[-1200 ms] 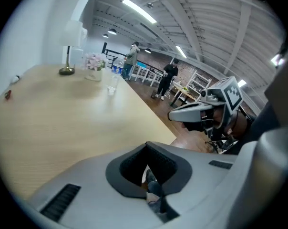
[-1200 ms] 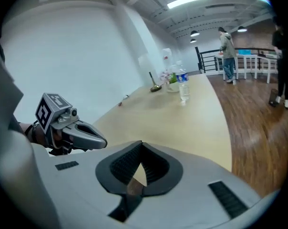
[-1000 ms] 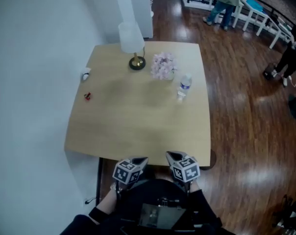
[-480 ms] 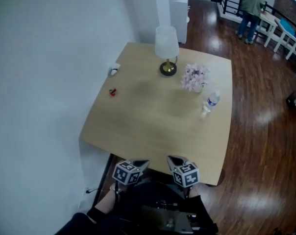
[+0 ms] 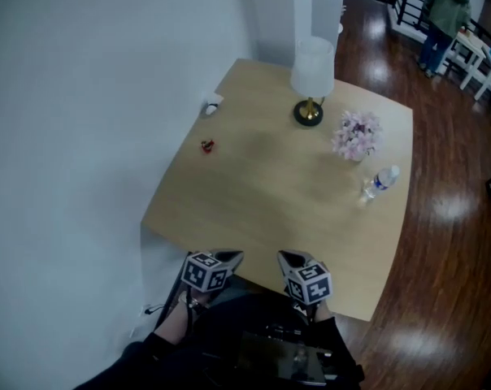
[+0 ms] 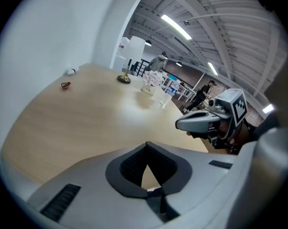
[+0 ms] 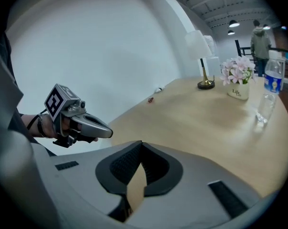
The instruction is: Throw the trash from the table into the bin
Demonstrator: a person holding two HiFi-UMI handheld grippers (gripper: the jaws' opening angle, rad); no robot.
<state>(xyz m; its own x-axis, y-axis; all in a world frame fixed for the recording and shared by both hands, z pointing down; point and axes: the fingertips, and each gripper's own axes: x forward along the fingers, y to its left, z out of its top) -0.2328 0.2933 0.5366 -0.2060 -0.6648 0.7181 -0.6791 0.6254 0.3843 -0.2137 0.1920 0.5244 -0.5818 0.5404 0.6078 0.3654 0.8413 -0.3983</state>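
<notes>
White wall (image 5: pixel 83 96) runs along the left side of a pale wooden desk (image 5: pixel 270 201), and dark plank floor (image 5: pixel 449 242) shines on its right. Far beyond the desk a person (image 5: pixel 441 15) stands by white furniture, back turned.

Both claws hang side by side at the desk's near edge, pointing across it. The left claw (image 6: pixel 146 150) has its jaws pressed together with nothing in them. The right claw (image 7: pixel 140 148) is likewise closed and empty.

The trash lies ahead and to the left of the left claw, along the wall side. A small red scrap (image 5: pixel 207 145) sits on the wood, and further on a white scrap (image 5: pixel 212 106) lies right at the desk's edge by the wall. Only bare desk lies between the left claw and the red scrap.

Further out, ahead of the right claw, a lamp (image 5: pixel 312 71) with a white shade and brass foot stands near the far edge. Just right of it sits a small pot of pink flowers (image 5: pixel 357 134). Nearer the right claw and off to its right, a clear water bottle (image 5: pixel 379 183) stands upright by the desk's right edge, apart from the flowers. All three stand well right of the scraps.
</notes>
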